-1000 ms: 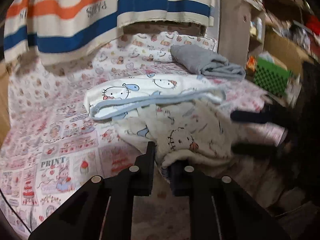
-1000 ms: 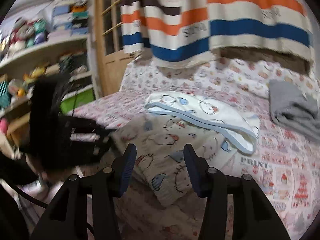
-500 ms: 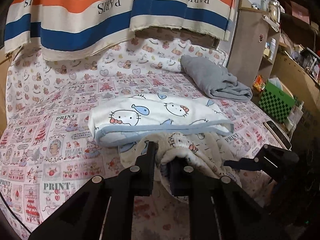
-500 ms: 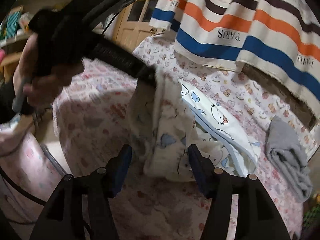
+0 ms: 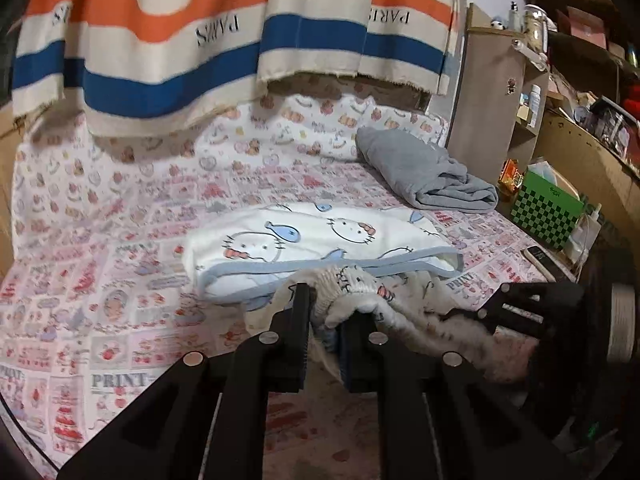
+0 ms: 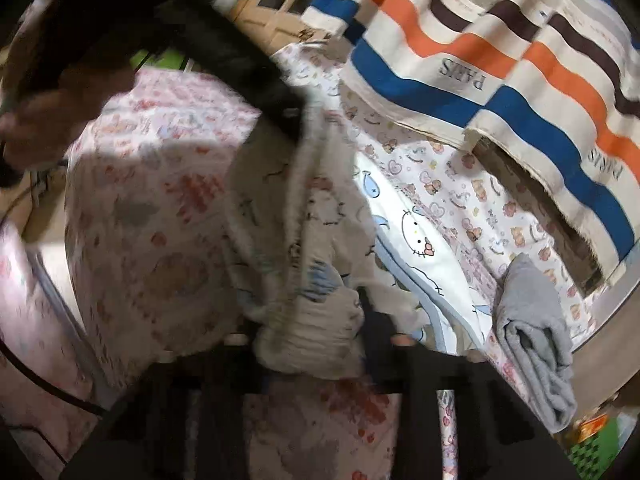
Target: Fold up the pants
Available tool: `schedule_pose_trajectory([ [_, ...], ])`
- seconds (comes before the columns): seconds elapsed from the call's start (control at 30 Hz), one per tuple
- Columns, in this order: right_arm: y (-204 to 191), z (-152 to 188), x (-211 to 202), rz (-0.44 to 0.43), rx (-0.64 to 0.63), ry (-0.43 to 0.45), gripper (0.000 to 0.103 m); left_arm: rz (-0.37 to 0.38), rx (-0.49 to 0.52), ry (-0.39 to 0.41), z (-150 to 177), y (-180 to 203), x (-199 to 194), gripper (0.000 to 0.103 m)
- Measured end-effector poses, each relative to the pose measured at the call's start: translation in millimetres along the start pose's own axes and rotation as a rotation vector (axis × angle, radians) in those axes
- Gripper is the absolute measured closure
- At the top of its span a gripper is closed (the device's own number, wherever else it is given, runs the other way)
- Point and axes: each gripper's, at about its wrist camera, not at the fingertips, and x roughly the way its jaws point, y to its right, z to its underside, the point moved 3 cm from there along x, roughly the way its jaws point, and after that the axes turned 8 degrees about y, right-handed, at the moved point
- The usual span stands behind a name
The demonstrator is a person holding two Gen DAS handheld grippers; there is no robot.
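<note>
Left wrist view: left gripper [image 5: 324, 332] is clamped on the gathered waistband of the pants [image 5: 356, 284], cream fleece with a cat print, lifted just off the bed [image 5: 100, 240]. The pants stretch rightward to the right gripper [image 5: 516, 312], low at the frame's right side. Just behind them a folded white top [image 5: 320, 248] with the same cat print and blue trim lies flat on the bed. A grey towel [image 5: 428, 176] sits farther back, well apart from the top. A striped cloth [image 5: 200, 40] hangs above the bed's far edge.

Right wrist view, blurred: right gripper [image 6: 310, 344] has just been closing, its jaws now pressed on a bunch of the pants [image 6: 304, 240]. The cloth runs up the frame to the left gripper [image 6: 280, 108], held by a hand [image 6: 52, 120]. The pants hang between both grippers above the bed [image 6: 140, 200]; top [image 6: 420, 248] and towel [image 6: 532, 332] lie to the right.
</note>
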Motion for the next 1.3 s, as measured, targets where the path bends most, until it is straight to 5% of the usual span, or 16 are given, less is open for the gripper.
schedule_pose_trajectory([
  [0.03,5,-1,-1,-0.006,0.031,0.011,0.086,-0.001,0.011,0.013,2,-1,-3,0.087],
  [0.33,66,-6,2,-0.149,0.375,0.057,0.089,0.016,0.043,0.070,12,-7,-21,0.046],
  [0.47,80,-7,10,-0.140,0.407,0.051,0.089,0.066,-0.030,0.105,5,-16,-34,0.043],
  [0.57,89,-6,16,-0.150,0.446,0.045,0.089,0.035,0.022,0.151,3,-14,-41,0.040],
  [0.87,117,-3,22,-0.180,0.613,0.080,0.089,0.088,0.176,-0.030,23,4,5,0.031],
  [1.3,143,-19,27,-0.201,0.671,0.120,0.090,0.045,0.191,-0.054,3,-10,46,0.027],
])
